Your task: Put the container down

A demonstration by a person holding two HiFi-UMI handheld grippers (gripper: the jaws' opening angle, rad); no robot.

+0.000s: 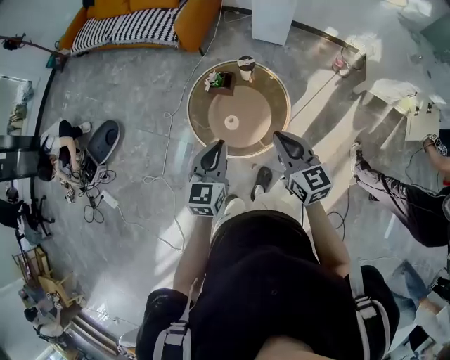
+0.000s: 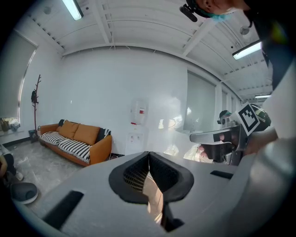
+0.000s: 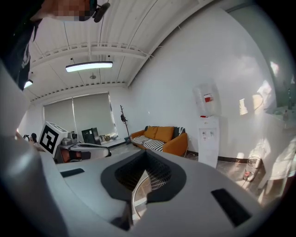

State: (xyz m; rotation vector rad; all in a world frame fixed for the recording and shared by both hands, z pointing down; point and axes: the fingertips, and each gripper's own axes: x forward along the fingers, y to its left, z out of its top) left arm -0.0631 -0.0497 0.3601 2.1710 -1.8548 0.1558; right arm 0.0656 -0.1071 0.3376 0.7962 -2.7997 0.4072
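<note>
A round wooden table [image 1: 271, 95] stands on a grey tiled floor [image 1: 140, 91], with an orange sofa [image 1: 140, 21] with a striped cushion beyond it. The container [image 1: 246, 68], a pale cup with a dark top, sits upright near the table's far edge; its contents cannot be seen. Just beside it, a small dark box [image 1: 219, 80] holds flowers. Above the near rim, the left gripper [image 1: 216, 146] and the right gripper [image 1: 279, 137] are both closed on nothing.
</note>
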